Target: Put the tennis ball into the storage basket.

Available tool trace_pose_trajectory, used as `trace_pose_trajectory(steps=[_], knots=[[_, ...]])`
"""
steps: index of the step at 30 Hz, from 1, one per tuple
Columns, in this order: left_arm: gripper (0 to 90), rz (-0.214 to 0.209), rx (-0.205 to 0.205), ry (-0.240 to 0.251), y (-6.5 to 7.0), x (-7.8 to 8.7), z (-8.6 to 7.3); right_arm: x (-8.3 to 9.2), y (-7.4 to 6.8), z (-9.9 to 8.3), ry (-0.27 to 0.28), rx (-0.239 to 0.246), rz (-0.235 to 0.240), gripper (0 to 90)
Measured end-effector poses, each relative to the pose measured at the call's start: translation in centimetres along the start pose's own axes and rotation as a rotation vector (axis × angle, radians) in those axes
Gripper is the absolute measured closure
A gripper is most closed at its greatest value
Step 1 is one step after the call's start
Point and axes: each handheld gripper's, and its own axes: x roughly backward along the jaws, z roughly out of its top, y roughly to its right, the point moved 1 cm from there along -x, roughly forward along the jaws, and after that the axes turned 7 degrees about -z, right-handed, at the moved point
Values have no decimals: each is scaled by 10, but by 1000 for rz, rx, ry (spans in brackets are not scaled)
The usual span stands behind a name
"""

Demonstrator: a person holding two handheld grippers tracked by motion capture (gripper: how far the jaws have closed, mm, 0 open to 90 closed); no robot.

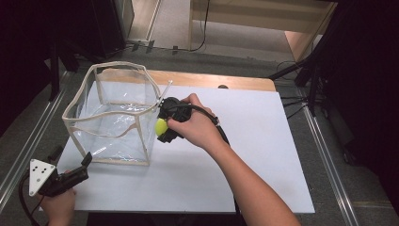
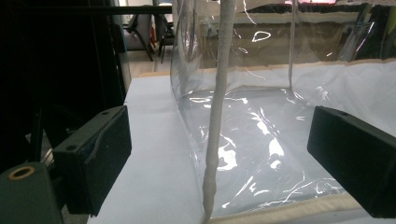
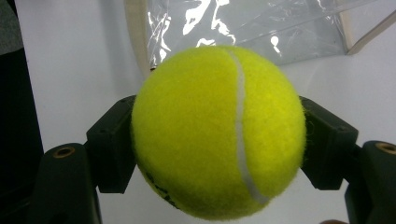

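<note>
- The tennis ball (image 3: 218, 130) is clamped between the two jaws of the right gripper (image 1: 162, 126), one pad pressing each side; the ball's white seam runs top to bottom across the face seen in the right gripper view
- The ball hangs above the white board (image 1: 263, 155), just beside the right wall of the clear bag (image 1: 113, 113), near that wall's front corner post and below the rim
- The bag stands upright and open-topped at the board's left side, toward the far edge; its opening lies up and to the left of the ball, so the ball likely has to clear the rim before it can go in
- The right hand (image 1: 197, 127) is by far the nearer one to the ball
- The left gripper (image 1: 70, 172) rests at the board's near left corner, jaws wide apart and holding nothing, pointed at the bag's near corner seam (image 2: 215, 116)
</note>
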Motion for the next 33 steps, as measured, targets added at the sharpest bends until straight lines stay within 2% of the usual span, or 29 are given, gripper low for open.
trace_pose_trajectory(steps=[7,9,33], knots=[[68,0,-1,0,0,0,0,10,4,5,9,-4,2,236],[68,-1,0,0,0,0,0,15,6,7,15,12,-1,235],[68,0,4,3,0,0,0,42,17,26,30,7,-6,236]])
